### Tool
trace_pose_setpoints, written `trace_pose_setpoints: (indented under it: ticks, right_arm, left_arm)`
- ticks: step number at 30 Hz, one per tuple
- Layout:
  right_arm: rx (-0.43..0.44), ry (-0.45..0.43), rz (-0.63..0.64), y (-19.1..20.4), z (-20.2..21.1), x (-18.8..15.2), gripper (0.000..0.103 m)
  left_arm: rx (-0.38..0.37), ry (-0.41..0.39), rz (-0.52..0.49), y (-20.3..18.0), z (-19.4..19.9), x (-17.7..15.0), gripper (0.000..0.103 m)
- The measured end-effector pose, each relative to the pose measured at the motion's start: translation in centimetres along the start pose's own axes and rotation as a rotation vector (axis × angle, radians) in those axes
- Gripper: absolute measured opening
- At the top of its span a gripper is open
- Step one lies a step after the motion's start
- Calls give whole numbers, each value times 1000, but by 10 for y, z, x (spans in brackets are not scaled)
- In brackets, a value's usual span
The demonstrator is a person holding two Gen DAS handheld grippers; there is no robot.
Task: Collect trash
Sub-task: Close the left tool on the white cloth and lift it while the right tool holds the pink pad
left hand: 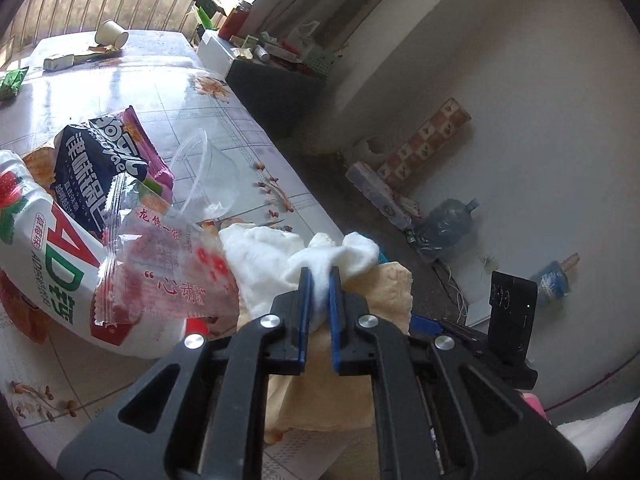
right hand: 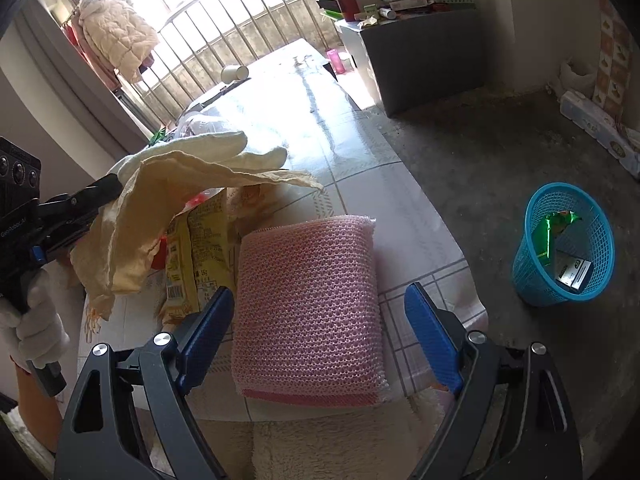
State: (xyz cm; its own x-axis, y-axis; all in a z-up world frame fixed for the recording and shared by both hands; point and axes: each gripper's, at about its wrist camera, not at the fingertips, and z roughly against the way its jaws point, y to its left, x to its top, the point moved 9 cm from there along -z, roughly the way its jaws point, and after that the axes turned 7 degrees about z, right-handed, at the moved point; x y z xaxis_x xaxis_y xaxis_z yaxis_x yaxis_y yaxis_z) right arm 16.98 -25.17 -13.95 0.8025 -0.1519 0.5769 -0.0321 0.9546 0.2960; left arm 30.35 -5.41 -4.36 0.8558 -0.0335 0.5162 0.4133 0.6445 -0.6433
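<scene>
**Left claw pinching white glove; right claw spread over pink sponge**

Left wrist view: left gripper (left hand: 319, 276) low centre of frame, blue pads pressed onto a fold of a white cotton glove (left hand: 352, 254). A crumpled beige cloth (left hand: 394, 292) hangs with the glove, just behind and right of the pads. Left of centre, a heap of trash on the table (left hand: 168, 92): white strawberry-print bag (left hand: 52, 248), dark blue snack wrapper (left hand: 94, 168), clear red-printed wrapper (left hand: 168, 264), clear plastic cup (left hand: 208, 176) on its side. Upper left, far end of table: tipped paper cup (left hand: 112, 34), small carton (left hand: 60, 61), green packet (left hand: 12, 84) at frame edge.

Right wrist view: right gripper (right hand: 320, 318) at bottom, fingers spread wide either side of a pink mesh sponge (right hand: 308, 304) lying flat on the table edge (right hand: 360, 184); pads not touching it. Yellow snack packet (right hand: 200, 256) just left of the sponge, partly under the beige cloth (right hand: 132, 236). Glove (right hand: 208, 150) and cloth hang from the left gripper, which enters at mid left. Blue mesh basket (right hand: 528, 276) on the floor, right of frame, well apart from the table; inside it a green wrapper (right hand: 554, 228) and a white box (right hand: 574, 274)
</scene>
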Motion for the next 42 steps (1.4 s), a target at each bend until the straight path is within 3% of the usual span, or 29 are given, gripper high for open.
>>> trace_pose_setpoints:
  ticks: [3, 8, 14, 18, 20, 22, 27, 30, 37, 42]
  right_arm:
    - [6, 4, 3, 2, -2, 0, 85]
    - [5, 9, 12, 4, -2, 0, 85]
    - [1, 15, 17, 4, -3, 1, 85]
    - [4, 19, 16, 6, -5, 0, 85]
    - [6, 19, 16, 6, -6, -1, 85]
    - [6, 20, 18, 7, -7, -2, 85]
    - [-18, 25, 38, 9, -9, -3, 85]
    - [-35, 25, 42, 7, -10, -3, 85]
    - [-55, 24, 44, 1, -10, -4, 84]
    - [-25, 26, 12, -3, -8, -3, 68]
  left_arm:
    - [-28, -4, 40, 4, 0, 0, 6]
    - [34, 45, 18, 12, -13, -18, 6]
    - [166, 134, -124, 12, -31, -47, 6]
    - [260, 147, -261, 9, -34, -60, 5]
    - [274, 137, -284, 7, -33, -60, 2]
    - [262, 120, -266, 6, -28, -56, 1]
    - [108, 46, -126, -4, -12, -32, 1]
    - [68, -15, -88, -10, -1, -17, 1]
    - [21, -171, -127, -42, 32, 12, 1]
    - [-3, -258, -154, -62, 54, 27, 1]
